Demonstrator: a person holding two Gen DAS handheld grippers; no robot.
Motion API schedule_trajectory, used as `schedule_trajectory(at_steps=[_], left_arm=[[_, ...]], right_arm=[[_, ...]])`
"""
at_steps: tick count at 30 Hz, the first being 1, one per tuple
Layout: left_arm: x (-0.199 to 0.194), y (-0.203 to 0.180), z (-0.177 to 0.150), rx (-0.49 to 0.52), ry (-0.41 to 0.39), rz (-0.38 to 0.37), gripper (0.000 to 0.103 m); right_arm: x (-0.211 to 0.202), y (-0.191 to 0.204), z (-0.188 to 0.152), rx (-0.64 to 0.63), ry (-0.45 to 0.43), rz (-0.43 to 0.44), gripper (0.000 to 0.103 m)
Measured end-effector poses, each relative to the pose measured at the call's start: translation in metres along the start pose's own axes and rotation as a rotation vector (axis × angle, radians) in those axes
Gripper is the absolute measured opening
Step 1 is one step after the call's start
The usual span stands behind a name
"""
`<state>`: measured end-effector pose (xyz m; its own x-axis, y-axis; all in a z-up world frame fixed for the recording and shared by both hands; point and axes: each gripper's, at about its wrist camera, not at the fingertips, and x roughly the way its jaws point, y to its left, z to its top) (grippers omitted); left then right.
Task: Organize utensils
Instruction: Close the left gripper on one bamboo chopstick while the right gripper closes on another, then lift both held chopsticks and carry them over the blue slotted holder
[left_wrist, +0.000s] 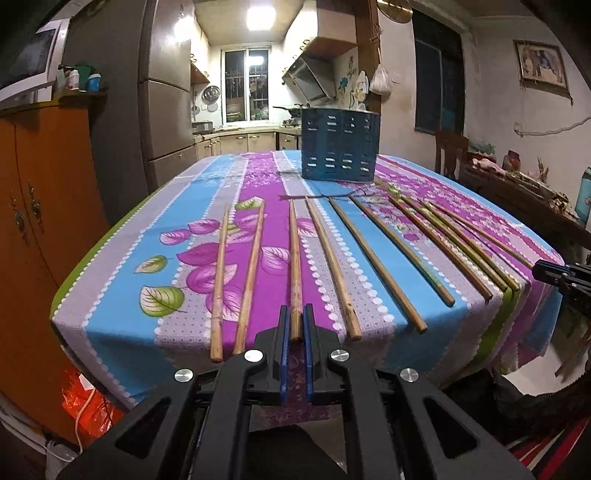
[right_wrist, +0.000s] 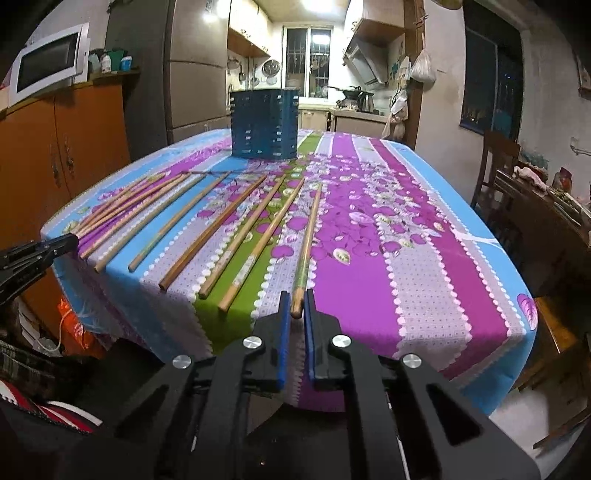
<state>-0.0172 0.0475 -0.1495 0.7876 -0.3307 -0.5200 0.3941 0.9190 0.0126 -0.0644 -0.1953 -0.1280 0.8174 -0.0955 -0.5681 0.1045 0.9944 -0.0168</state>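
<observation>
Several wooden chopsticks lie side by side on the flowered tablecloth (left_wrist: 376, 258), ends toward the near edge. A blue slotted utensil holder (left_wrist: 340, 144) stands upright behind them, also in the right wrist view (right_wrist: 264, 123). My left gripper (left_wrist: 295, 314) is closed around the near end of the third chopstick from the left (left_wrist: 294, 258). My right gripper (right_wrist: 295, 301) is closed around the near end of the rightmost chopstick (right_wrist: 310, 236). Both chopsticks still lie on the cloth. Each gripper shows at the edge of the other view: the right one (left_wrist: 561, 275), the left one (right_wrist: 44, 249).
An orange cabinet (left_wrist: 40, 221) stands left of the table, with a microwave (right_wrist: 48, 61) on top. A wooden chair (right_wrist: 496, 162) and a cluttered side table (right_wrist: 546, 206) are on the right. The kitchen counter (left_wrist: 240, 138) lies beyond.
</observation>
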Motion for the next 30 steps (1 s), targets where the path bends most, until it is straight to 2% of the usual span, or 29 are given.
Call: schedule_trajectory(at_steps=[9, 15, 21, 30], left_arm=[[-0.015, 0.001, 0.020, 0.023, -0.063, 0.011, 0.008], [-0.033, 0.004, 0.052, 0.028, -0.143, 0.000, 0.008], [-0.035, 0.009, 0.098, 0.030, -0.174, -0.040, 0.008], [-0.017, 0.023, 0.155, 0.015, -0.174, -0.094, 0.008]], right_arm=[[-0.029, -0.004, 0.033, -0.009, -0.150, 0.006, 0.005], [-0.044, -0.009, 0.066, -0.027, -0.254, 0.027, 0.005], [-0.048, -0.019, 0.100, -0.044, -0.323, 0.043, 0.005], [-0.035, -0.038, 0.148, -0.063, -0.362, 0.044, 0.005]])
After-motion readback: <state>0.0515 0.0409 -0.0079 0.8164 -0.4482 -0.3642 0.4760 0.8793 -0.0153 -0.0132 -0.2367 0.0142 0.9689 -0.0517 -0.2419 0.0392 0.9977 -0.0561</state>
